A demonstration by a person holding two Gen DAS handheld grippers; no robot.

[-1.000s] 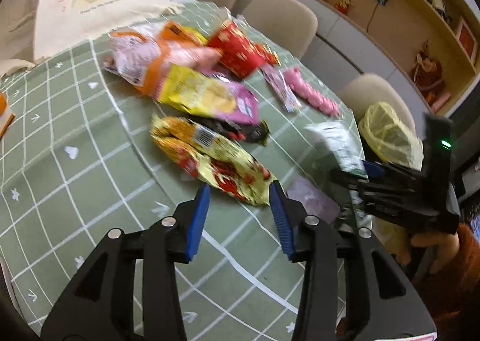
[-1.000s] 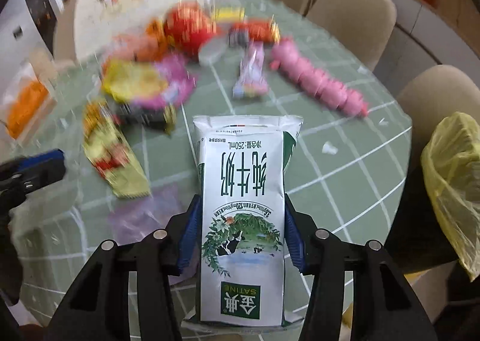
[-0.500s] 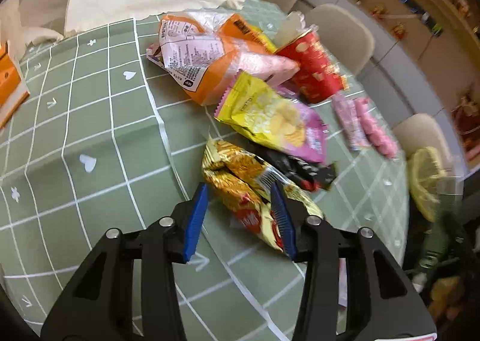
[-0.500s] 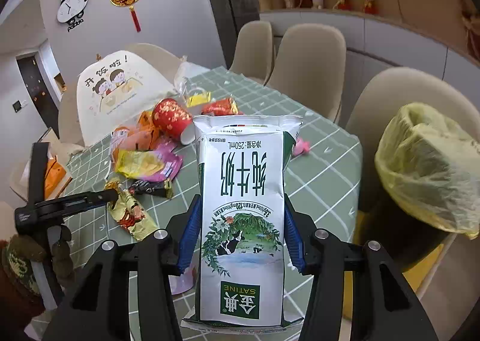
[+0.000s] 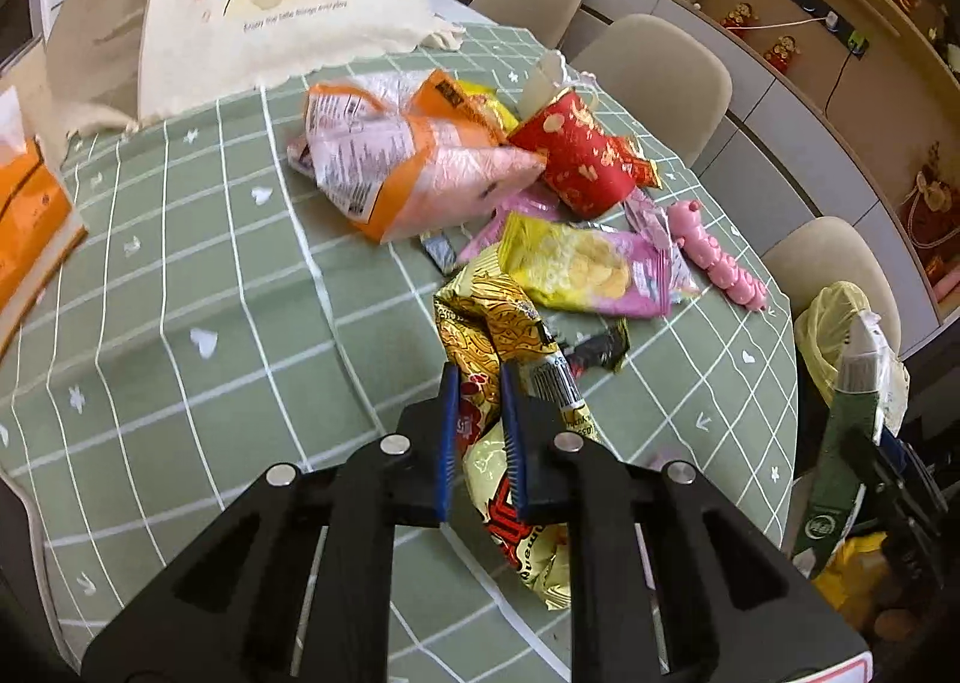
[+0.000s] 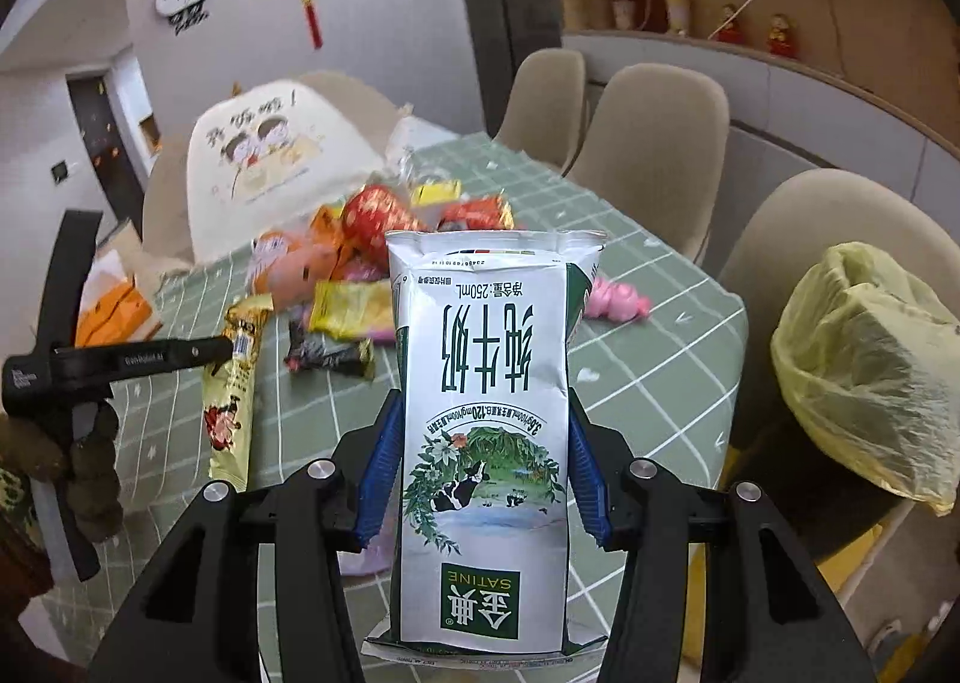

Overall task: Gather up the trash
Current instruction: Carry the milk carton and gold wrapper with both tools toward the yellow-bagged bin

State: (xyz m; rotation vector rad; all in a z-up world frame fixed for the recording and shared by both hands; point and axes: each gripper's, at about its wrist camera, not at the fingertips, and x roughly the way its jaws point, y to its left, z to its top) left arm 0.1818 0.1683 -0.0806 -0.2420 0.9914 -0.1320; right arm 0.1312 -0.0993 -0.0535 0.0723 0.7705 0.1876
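My left gripper (image 5: 480,377) is shut on a gold and yellow snack wrapper (image 5: 492,323), lifted off the green checked table (image 5: 210,293); it hangs from the fingers in the right wrist view (image 6: 231,383). My right gripper (image 6: 480,431) is shut on a white and green milk carton (image 6: 486,413), held upright off the table's right edge; the carton also shows in the left wrist view (image 5: 852,419). A bin lined with a yellow bag (image 6: 870,371) stands to the right of the carton.
More wrappers lie on the table: an orange and pink bag (image 5: 396,167), a red paper cup (image 5: 576,155), a yellow and pink chip bag (image 5: 588,269), a black wrapper (image 5: 600,350) and a pink toy (image 5: 720,263). Beige chairs (image 6: 660,143) ring the table. An orange tissue box (image 5: 30,215) sits left.
My left gripper closed on the gold wrapper and lifted it. My right gripper carried the milk carton off the table's edge toward the yellow bag.
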